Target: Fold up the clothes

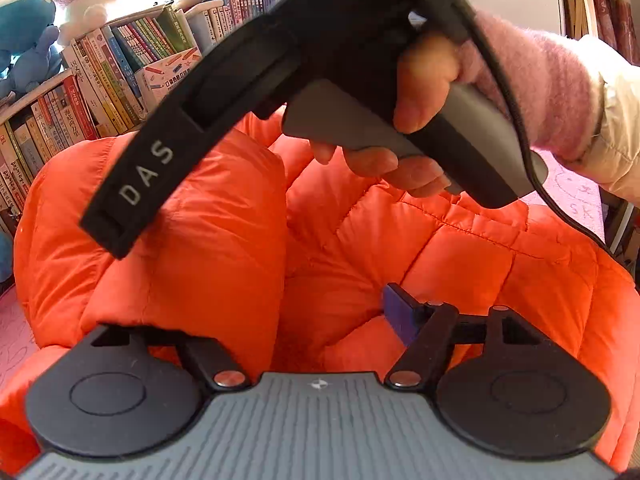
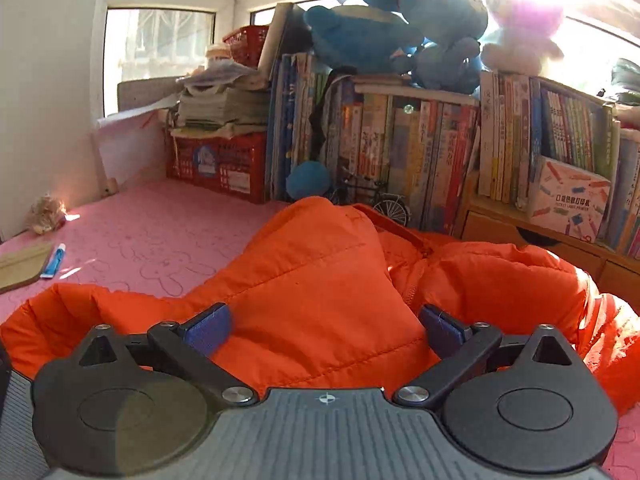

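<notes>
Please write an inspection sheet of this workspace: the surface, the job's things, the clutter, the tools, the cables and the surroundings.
Surface: pink patterned mat, mostly bare on the left.
Job's things: orange puffer jacket, bunched up, not yet folded flat.
Clutter: small blue-and-white tube and a flat brown board on the mat's left edge; a toy bicycle behind the jacket.
Tools: right tool open, pads on either side of a jacket ridge, not pressing; left tool with only one pad visible, the other hidden by fabric.
Cables: one black cable runs from the right tool's handle over the jacket.
Surroundings: bookshelf, red crate, plush toys, bright window.
</notes>
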Tool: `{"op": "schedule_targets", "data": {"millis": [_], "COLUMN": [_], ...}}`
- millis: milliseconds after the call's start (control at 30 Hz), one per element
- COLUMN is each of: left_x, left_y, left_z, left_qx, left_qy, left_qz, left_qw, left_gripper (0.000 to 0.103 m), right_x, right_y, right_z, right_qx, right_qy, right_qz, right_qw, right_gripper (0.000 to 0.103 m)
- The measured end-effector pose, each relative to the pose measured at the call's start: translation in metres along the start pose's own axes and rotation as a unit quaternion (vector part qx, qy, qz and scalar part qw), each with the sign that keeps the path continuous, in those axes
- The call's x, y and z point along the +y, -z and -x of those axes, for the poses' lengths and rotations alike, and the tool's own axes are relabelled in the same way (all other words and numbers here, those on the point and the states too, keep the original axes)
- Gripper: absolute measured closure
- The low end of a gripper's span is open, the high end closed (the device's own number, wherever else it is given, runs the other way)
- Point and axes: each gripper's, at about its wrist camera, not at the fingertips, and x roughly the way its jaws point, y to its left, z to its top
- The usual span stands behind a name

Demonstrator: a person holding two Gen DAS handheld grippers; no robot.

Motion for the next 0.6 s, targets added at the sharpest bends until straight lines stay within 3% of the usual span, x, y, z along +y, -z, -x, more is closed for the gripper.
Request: {"op": "schedule_targets", "data": {"millis": [33, 133, 233, 333, 400, 500, 600], "left_x": [0.002, 0.015, 0.047, 0.093, 0.123, 0.165, 0.204], "left_y": [0.004, 0.011, 0.014, 0.011, 0.005, 0.0, 0.001], "left_z": [0.007, 0.031, 0.066, 0.089, 0.091, 0.077, 0.043], "left_qx": [-0.002, -0.015, -0.051, -0.098, -0.115, -0.118, -0.103], "left_qy": [0.005, 0.029, 0.066, 0.073, 0.041, -0.028, -0.027], "left_qz": [0.007, 0.05, 0.138, 0.231, 0.276, 0.348, 0.423], "left_qw": [1.0, 0.9982, 0.9869, 0.9653, 0.9533, 0.9295, 0.8999], "left_gripper": [0.03, 0.03, 0.03, 0.022, 0.013, 0.006, 0.004], "right_x": [-0.01, -0.047, -0.057, -0.064, -0.07, -0.077, -0.077], "right_y": [0.008, 0.038, 0.055, 0.068, 0.077, 0.08, 0.079], "right_z": [-0.007, -0.013, -0.002, 0.006, 0.009, 0.011, 0.01], "right_qx": [0.017, 0.039, 0.029, 0.006, -0.011, -0.02, -0.016], "right_qy": [-0.001, -0.019, -0.009, -0.021, -0.042, -0.054, -0.055], "right_qz": [-0.034, -0.144, -0.157, -0.172, -0.192, -0.218, -0.217], "right_qw": [0.999, 0.989, 0.987, 0.985, 0.98, 0.974, 0.975], "right_gripper": [0.022, 0.026, 0.027, 0.026, 0.024, 0.024, 0.022]}}
